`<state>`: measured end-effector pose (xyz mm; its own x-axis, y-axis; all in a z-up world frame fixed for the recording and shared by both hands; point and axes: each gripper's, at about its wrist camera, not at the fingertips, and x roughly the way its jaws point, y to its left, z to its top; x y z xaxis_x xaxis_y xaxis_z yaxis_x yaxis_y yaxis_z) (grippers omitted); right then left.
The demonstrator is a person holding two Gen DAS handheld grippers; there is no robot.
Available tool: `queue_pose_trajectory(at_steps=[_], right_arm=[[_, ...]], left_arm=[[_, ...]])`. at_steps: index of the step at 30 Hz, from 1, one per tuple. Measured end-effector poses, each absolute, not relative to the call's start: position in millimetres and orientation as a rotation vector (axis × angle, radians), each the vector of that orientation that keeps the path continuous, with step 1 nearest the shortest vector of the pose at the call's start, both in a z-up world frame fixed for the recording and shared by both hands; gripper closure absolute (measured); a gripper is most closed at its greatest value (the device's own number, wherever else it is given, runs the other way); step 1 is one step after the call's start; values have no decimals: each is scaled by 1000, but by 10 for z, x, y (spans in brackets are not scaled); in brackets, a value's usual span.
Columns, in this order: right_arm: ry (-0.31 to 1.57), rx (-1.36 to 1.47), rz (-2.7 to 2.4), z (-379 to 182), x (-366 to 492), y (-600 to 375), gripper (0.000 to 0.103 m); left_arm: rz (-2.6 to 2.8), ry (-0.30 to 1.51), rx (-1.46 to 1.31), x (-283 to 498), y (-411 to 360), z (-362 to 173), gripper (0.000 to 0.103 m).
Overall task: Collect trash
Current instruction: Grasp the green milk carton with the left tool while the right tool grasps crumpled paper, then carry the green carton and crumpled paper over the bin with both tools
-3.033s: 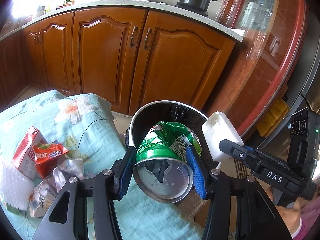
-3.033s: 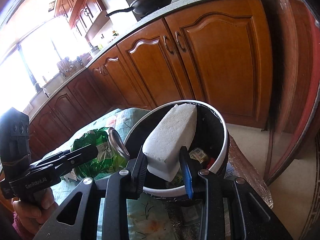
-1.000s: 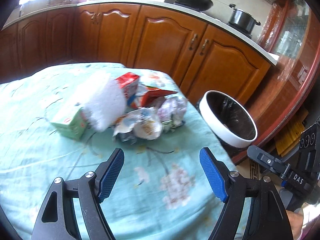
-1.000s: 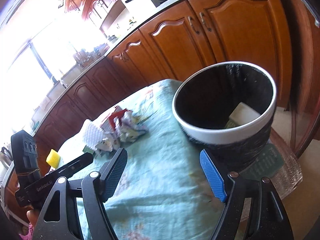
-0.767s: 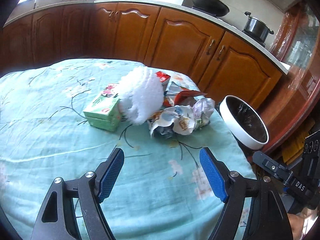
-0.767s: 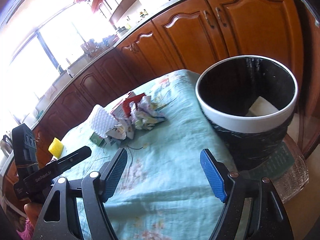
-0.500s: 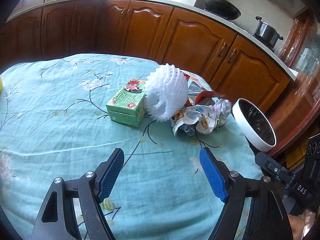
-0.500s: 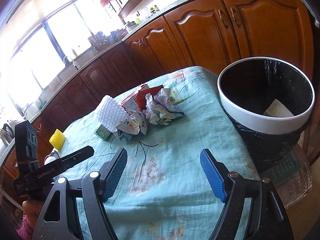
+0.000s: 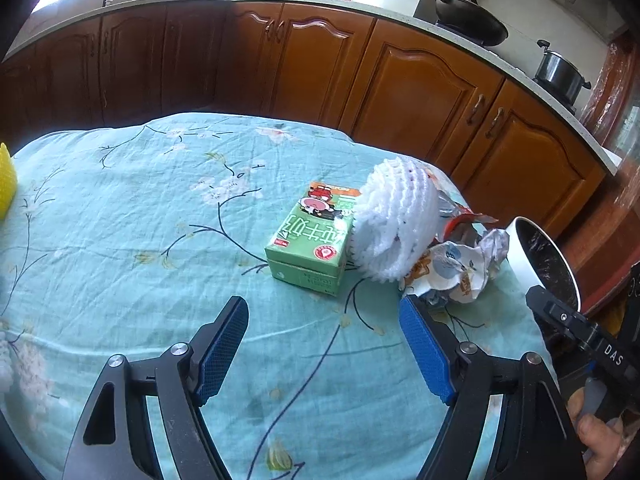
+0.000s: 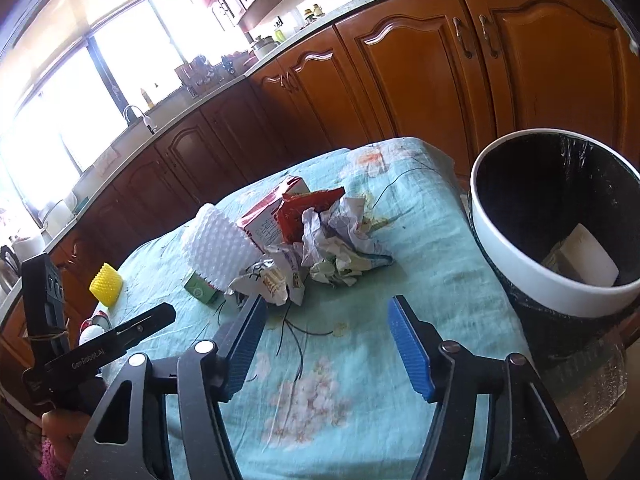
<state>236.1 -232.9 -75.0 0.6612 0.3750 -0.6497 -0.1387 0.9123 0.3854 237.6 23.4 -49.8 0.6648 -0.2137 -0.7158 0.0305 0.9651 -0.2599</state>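
A heap of trash lies on the teal flowered tablecloth [image 9: 120, 240]: a green drink carton [image 9: 310, 248], a white foam net [image 9: 390, 228], crumpled wrappers [image 9: 456, 268], and in the right wrist view a red and white carton [image 10: 276, 210] and crumpled paper [image 10: 340, 232]. The white-rimmed bin [image 10: 560, 284] with a black liner stands off the table's right end and holds a white foam block [image 10: 588, 256]. My left gripper [image 9: 324, 344] is open and empty, short of the green carton. My right gripper [image 10: 326, 336] is open and empty, short of the wrappers.
A yellow foam net [image 10: 106, 284] lies at the table's far left [image 9: 6, 184]. Wooden kitchen cabinets [image 9: 420, 88] run behind the table, with a wok [image 9: 468, 20] and a pot [image 9: 560, 68] on the counter. The bin rim [image 9: 520, 252] shows at the right.
Both grippers let go of the green can and the foam block over the bin, opened, and drew back left over the table towards the trash heap.
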Motion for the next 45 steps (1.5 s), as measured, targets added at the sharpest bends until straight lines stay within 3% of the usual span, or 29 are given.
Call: queue_pose_trajectory(at_steps=[12,13,14,15,18,34,45], right_arm=[[859,241,322,-927,2972,-2200,42],[864,234,323,-942,2994,-2181,49],[864,226,320,-950,3001,-2166,58],[867,220,323,-956,3002,-2156,77],[863,218,336,-944,2953,-2150,85],[809,271,359,-679,2329,-2301,87],[777,300,325,-561,2066,-2535,87]], left_arm=[[-142,890,-162,3073,75,-701,28],[-147,895,-152,3098,54,-722,38],[-163,901,-147,3108,38,-750,54],[-171,908,-139,3108,28,-773,53],[-174,886,-109,3030,23,-777,53],[-183,771,-211,2111,373,-399,54],[-298,719,-178,1853,79,-119,54]])
